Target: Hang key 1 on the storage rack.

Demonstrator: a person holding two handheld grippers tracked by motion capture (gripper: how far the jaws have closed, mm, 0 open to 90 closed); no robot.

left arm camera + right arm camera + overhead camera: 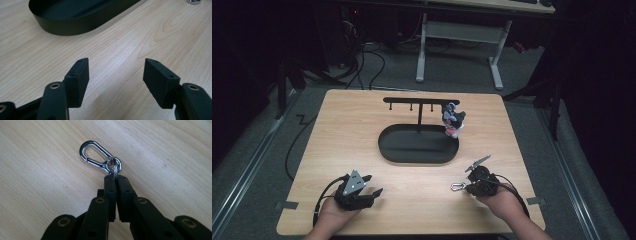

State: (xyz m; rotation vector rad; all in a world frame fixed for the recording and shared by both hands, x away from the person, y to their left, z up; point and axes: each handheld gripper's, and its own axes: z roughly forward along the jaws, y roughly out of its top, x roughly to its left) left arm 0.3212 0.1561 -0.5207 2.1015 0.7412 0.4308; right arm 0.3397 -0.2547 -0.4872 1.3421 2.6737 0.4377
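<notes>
A silver carabiner clip lies on the wooden table with a small key ring at its end. My right gripper is shut on that ring, and in the high view it sits at the front right with the clip sticking out to its left. My left gripper rests at the front left, open, with bare wood between its jaws. A black oval tray stands mid-table with a hook rack rising from it. A small toy figure hangs at the rack's right end.
The tray's dark wall lies ahead of the left gripper. Cables trail from both grippers toward the table's front edge. Beyond the table stand a white desk frame and floor cables.
</notes>
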